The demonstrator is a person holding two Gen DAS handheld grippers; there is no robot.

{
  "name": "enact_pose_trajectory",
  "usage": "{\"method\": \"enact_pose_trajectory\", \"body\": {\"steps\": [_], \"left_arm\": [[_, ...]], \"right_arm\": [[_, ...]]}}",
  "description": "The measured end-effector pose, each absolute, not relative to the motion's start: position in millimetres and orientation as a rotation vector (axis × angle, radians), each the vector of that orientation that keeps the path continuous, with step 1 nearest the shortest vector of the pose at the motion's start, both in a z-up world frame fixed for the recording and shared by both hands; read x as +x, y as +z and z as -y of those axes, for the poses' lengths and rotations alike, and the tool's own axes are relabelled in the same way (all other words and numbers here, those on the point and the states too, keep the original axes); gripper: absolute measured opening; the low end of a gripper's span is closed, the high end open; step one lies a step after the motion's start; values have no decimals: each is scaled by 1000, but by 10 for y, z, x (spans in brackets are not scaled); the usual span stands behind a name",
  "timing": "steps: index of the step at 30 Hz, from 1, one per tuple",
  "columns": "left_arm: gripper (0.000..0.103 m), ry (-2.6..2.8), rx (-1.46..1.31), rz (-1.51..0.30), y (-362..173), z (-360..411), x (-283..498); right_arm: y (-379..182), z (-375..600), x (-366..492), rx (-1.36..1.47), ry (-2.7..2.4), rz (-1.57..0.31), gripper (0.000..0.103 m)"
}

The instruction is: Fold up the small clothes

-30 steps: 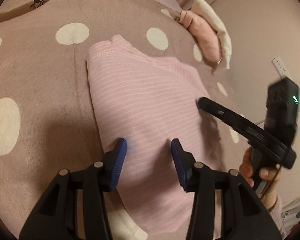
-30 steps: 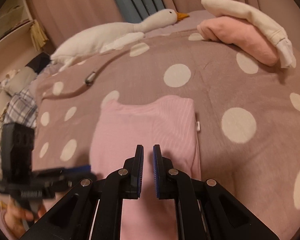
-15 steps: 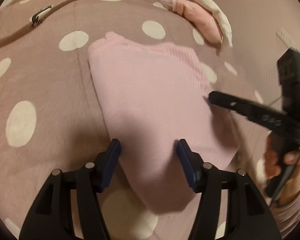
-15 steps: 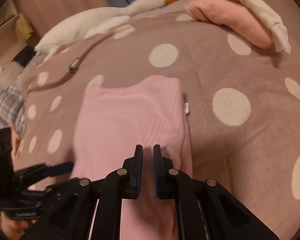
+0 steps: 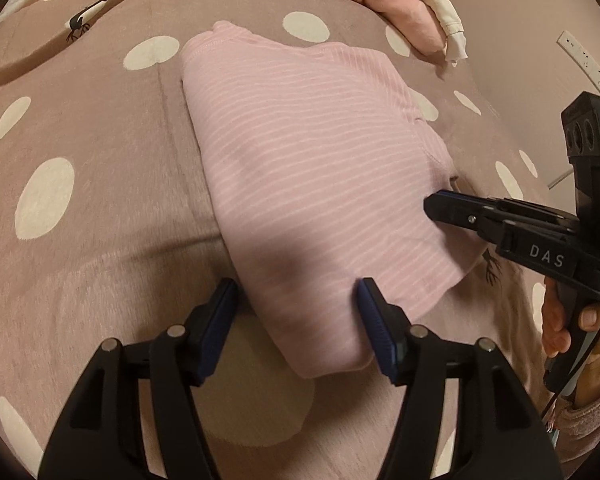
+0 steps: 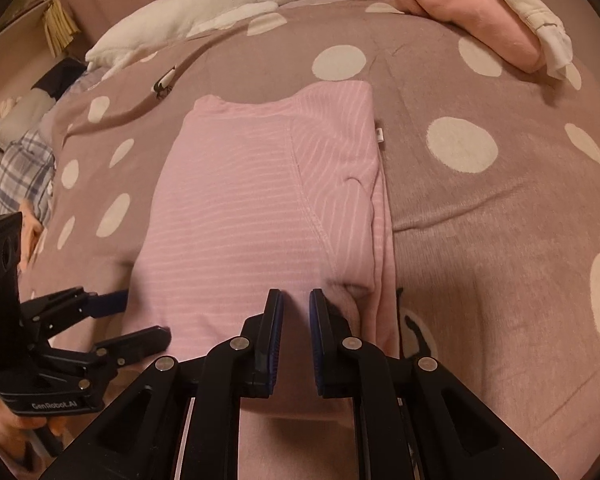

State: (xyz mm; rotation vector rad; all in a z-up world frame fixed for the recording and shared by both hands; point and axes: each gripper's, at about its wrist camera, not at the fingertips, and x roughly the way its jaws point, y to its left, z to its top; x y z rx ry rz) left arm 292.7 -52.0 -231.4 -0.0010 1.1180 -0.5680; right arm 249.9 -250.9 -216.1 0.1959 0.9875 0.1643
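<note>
A pink striped garment lies folded into a long strip on the dotted blanket. My left gripper hovers open at its near end, and the garment's near left corner lies between the spread blue pads without being pinched. In the right wrist view the same garment shows a sleeve folded over its right side. My right gripper is shut just above the near edge, with nothing between its fingers. The right gripper reaches in over the garment's right edge, seen from the left wrist; the left gripper stands at the left edge.
A folded pink cloth with a white garment draped over it lies at the far right of the blanket. A white goose plush stretches along the back. Plaid fabric sits beyond the left side. A power strip hangs on the wall.
Both grippers have come down closer to the garment's near end. The left jaws have spread wider. The right gripper has slid nearer along the right edge and stayed shut.
</note>
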Motion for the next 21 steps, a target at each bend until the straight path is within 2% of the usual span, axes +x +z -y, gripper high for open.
{"method": "enact_pose_trajectory", "body": {"steps": [21], "left_arm": [[62, -528, 45, -1141, -2282, 566, 2770]], "right_arm": [[-2152, 2563, 2297, 187, 166, -997, 11]]}}
